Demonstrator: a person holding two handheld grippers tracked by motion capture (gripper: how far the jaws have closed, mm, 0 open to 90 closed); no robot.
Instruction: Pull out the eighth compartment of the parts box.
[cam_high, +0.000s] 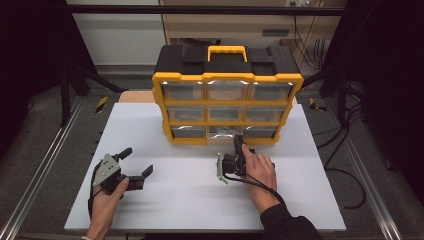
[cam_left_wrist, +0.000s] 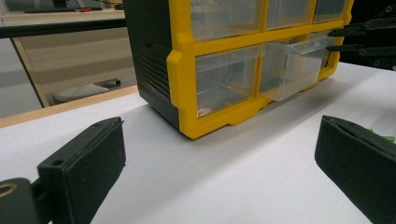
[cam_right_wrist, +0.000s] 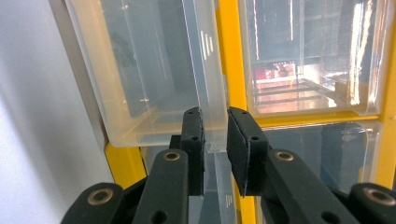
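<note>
A yellow and black drawer organizer (cam_high: 228, 77) stands at the back of the white table top (cam_high: 190, 200). Its bottom middle clear drawer (cam_high: 221, 132) is pulled partly out, as the left gripper view shows (cam_left_wrist: 292, 65). My right gripper (cam_high: 238, 138) is turned on its side at that drawer. In the right gripper view its jaws (cam_right_wrist: 215, 135) are shut on the drawer's front lip (cam_right_wrist: 208, 93). My left gripper (cam_high: 137, 161) rests low over the table at the front left, open and holding nothing (cam_left_wrist: 219, 172).
The other clear drawers (cam_high: 182, 91) sit flush in the yellow frame (cam_left_wrist: 182, 70); some hold small items. Metal rails (cam_high: 45, 165) and cables (cam_high: 345, 175) run along the floor on both sides. Bare table surface lies between the two grippers.
</note>
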